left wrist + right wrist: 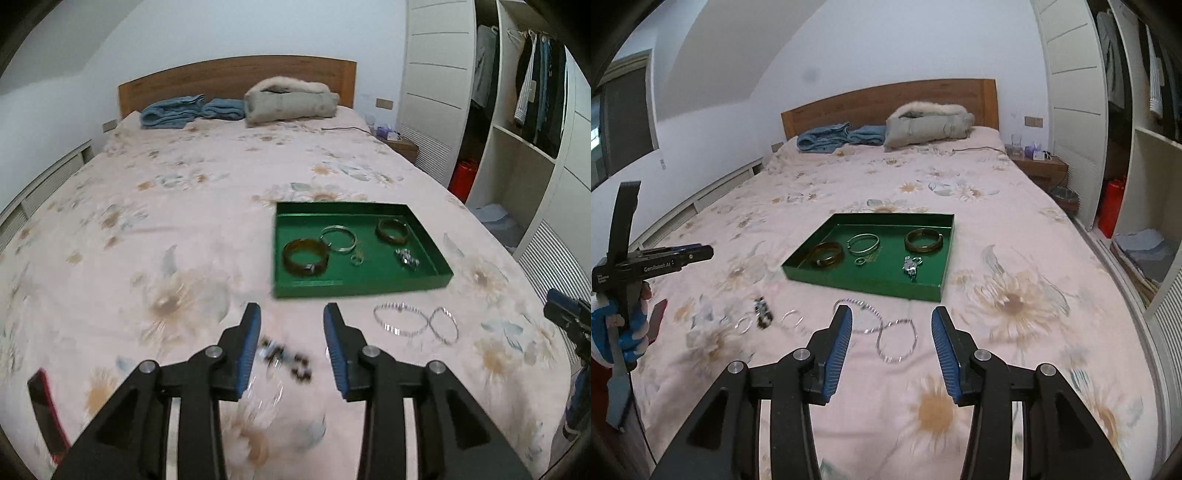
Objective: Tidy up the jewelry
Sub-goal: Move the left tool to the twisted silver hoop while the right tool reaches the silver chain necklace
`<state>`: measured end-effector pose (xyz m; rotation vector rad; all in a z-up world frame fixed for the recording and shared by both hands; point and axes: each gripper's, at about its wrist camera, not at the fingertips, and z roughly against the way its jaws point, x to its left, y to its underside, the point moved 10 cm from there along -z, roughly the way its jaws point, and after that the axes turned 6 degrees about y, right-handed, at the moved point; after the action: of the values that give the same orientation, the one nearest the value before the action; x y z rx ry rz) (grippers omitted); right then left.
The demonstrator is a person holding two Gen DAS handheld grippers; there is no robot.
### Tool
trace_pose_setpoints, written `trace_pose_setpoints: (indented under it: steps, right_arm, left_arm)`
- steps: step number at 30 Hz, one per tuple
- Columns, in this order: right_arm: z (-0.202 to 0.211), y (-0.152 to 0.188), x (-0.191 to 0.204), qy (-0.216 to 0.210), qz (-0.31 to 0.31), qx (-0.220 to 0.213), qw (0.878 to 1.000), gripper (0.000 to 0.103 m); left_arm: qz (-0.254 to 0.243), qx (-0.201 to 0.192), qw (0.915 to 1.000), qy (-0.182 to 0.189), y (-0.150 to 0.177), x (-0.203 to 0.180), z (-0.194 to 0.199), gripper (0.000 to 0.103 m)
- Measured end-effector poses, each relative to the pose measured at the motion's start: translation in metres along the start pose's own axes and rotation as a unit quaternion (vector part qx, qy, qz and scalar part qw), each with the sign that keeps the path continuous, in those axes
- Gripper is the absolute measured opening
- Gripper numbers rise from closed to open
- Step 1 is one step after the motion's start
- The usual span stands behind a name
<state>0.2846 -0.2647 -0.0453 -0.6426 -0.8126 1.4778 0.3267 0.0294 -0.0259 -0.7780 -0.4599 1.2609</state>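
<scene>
Your left gripper hangs above the flowered bedsheet with its blue-padded fingers spread and nothing between them. Your right gripper is the same: fingers apart, pinching nothing.

The green tray is your landmark. Inside it lie a wide amber bangle at the near left, a thin silver bangle just behind and beside it, a small ring near the middle, a second brown bangle toward the far right, and a silvery clustered piece at the near right (too small to tell what kind).

Just in front of the tray's near wall, on the sheet, two sparkling silver bracelets lie side by side, touching or overlapping; in the right wrist view they sit between your right fingers' tips, below them. Further to the tray's near left lies a dark beaded piece, flanked by thin clear or silver rings, all blurred.

The only readable writing is "Gen.Robot.AI" on the side of the left gripper, seen from the right wrist camera; a smaller label beside it is illegible. A blue-and-white gloved hand grips that handle.

Well behind the tray, at the wooden headboard, lie folded blue clothes and a grey fur-trimmed coat.
</scene>
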Motion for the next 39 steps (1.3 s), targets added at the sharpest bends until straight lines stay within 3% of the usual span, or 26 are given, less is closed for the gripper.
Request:
trace_pose_setpoints:
  steps: [8, 15, 20, 30, 39]
  right_arm:
    - [0.046, 0.023, 0.011, -0.006, -0.003, -0.01, 1.0, 0.049]
    - [0.046, 0.043, 0.013, -0.011, -0.014, 0.003, 1.0, 0.05]
    - [0.02, 0.055, 0.015, -0.011, -0.018, 0.025, 0.999, 0.051]
    - [-0.071, 0.066, 0.015, -0.006, -0.018, 0.077, 0.997, 0.076]
    - [-0.149, 0.06, 0.015, 0.001, -0.003, 0.112, 0.994, 0.084]
  left_arm:
    - [0.014, -0.007, 0.9999, -0.006, 0.044, 0.017, 0.047, 0.034]
    - [0.018, 0.013, 0.9997, -0.006, 0.078, 0.02, 0.029, 0.037]
    - [0.02, 0.036, 0.9991, -0.003, 0.097, 0.022, -0.004, 0.037]
    - [0.021, 0.077, 0.9968, -0.004, 0.117, 0.037, -0.076, 0.039]
    - [0.007, 0.095, 0.9955, 0.002, 0.116, 0.037, -0.118, 0.044]
